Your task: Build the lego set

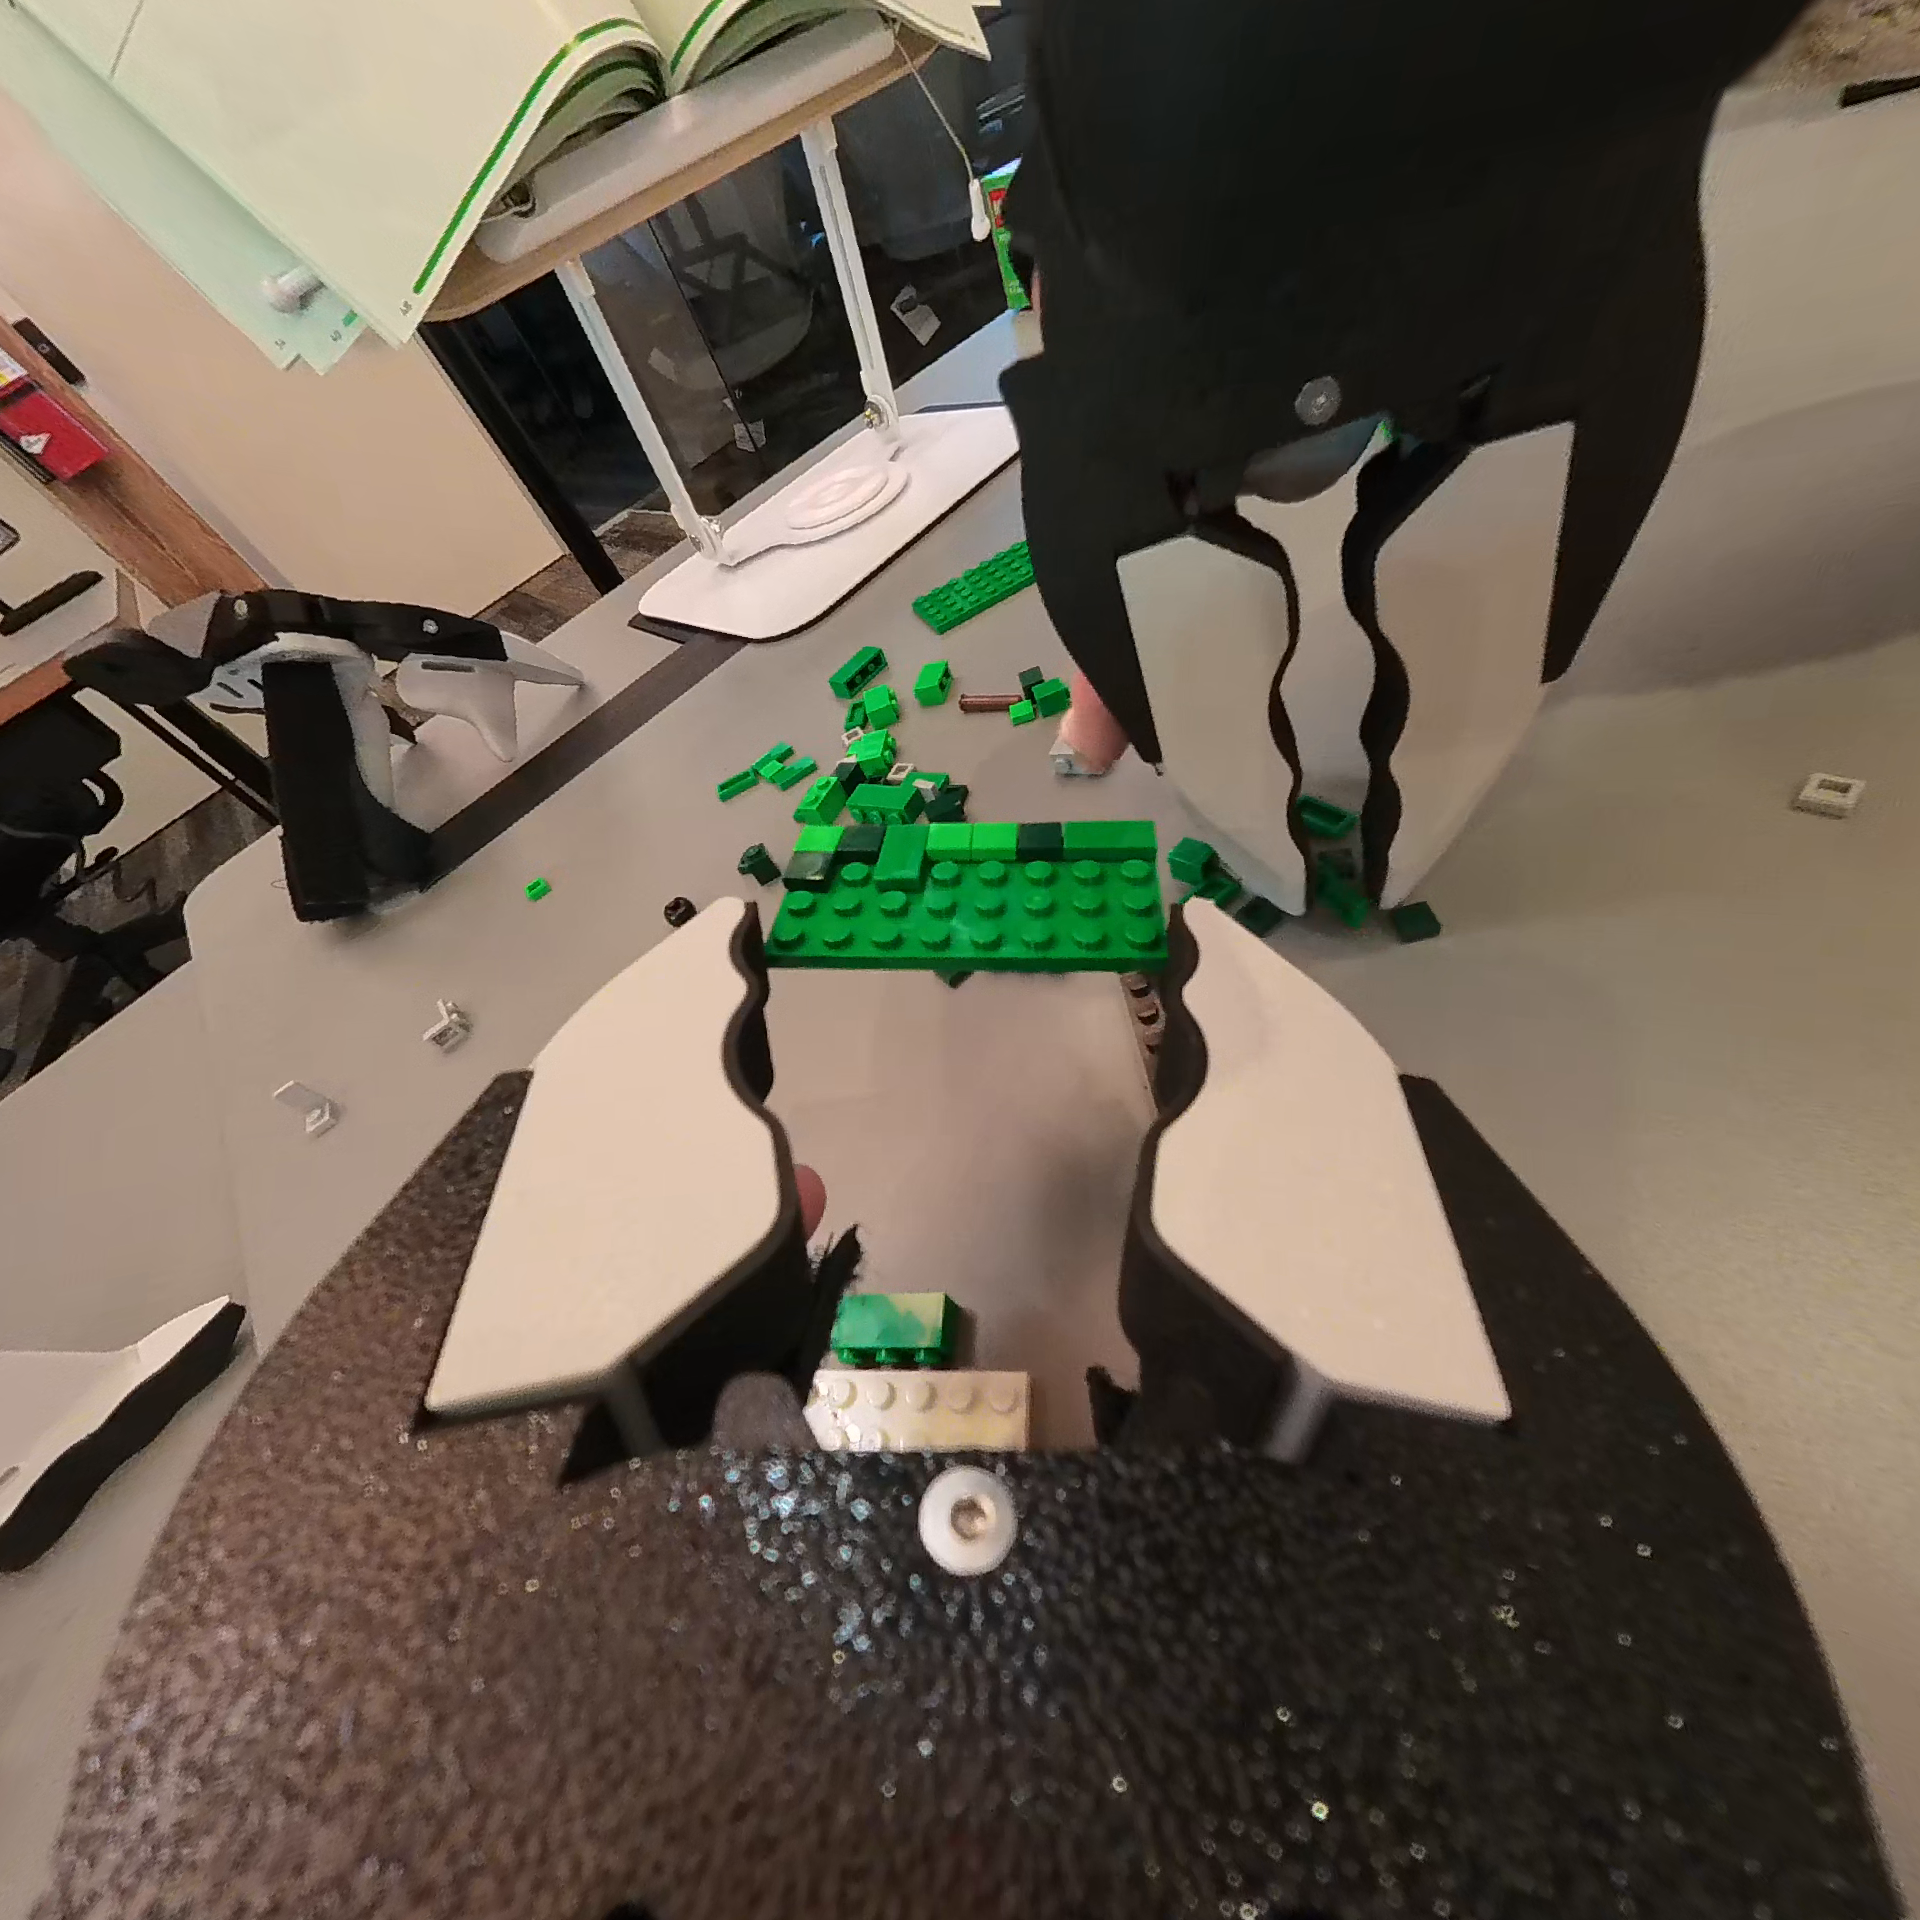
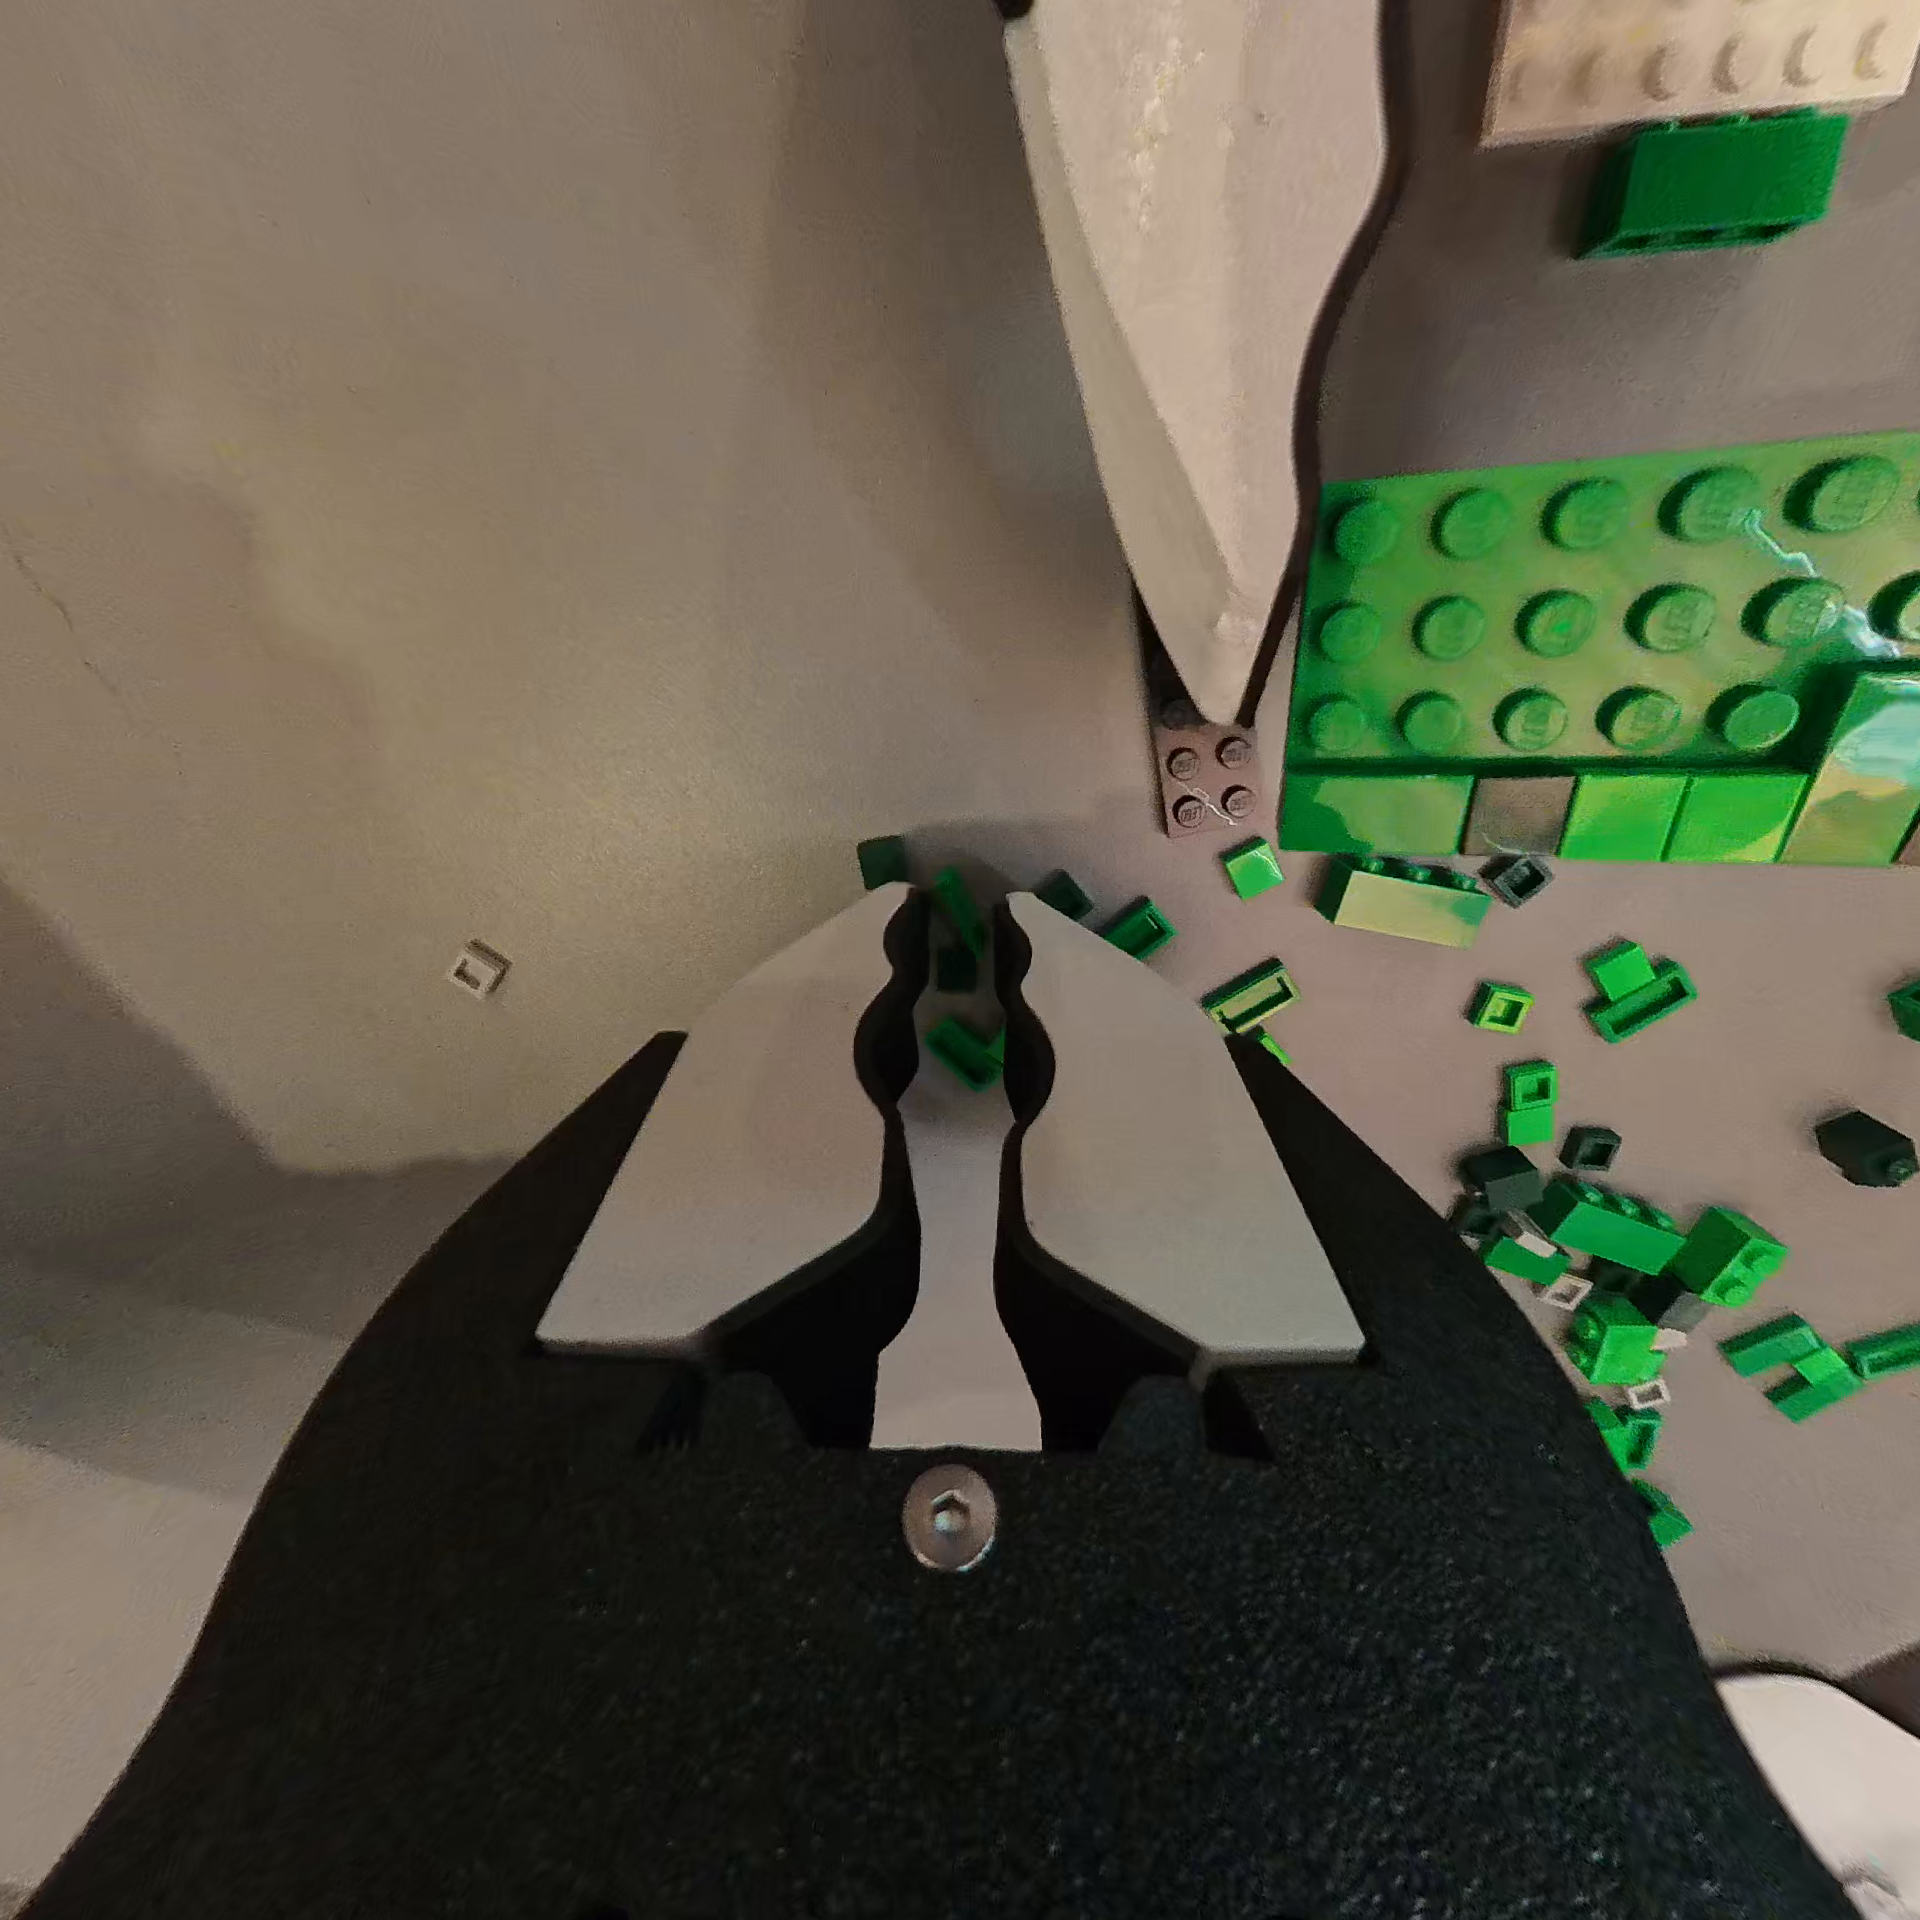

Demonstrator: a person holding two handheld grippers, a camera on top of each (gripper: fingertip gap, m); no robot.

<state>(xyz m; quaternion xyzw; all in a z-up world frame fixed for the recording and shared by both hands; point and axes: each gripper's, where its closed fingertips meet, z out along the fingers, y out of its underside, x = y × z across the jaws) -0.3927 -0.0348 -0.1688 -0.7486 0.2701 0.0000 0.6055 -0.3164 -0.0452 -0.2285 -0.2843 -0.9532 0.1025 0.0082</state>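
Note:
A green studded plate (image 1: 935, 904) lies on the grey table, with a row of green tiles (image 1: 987, 840) along its far edge. My left gripper (image 1: 966, 935) has its jaws wide, pads against the plate's two short ends. One of its fingers (image 2: 1174, 364) shows beside the plate (image 2: 1558, 623) in the right wrist view, over a small brown plate (image 2: 1205, 779). My right gripper (image 2: 958, 896) is nearly closed on a small green piece (image 2: 954, 925) just right of the plate. It also shows in the left wrist view (image 1: 1340, 873), pointing down.
Loose green pieces (image 1: 883, 790) (image 2: 1621, 1278) lie beyond the plate. A green brick (image 1: 894, 1325) and a white brick (image 1: 920, 1408) lie under my left gripper. A second green plate (image 1: 977, 587), an open booklet on a stand (image 1: 831, 540) and spare gripper parts (image 1: 332, 727) are further back. The green brick (image 1: 894, 1325) lies some 8 centimetres from my left tips, 12 centimetres from my right tips. Seen from the right wrist view (image 2: 1710, 174) as well.

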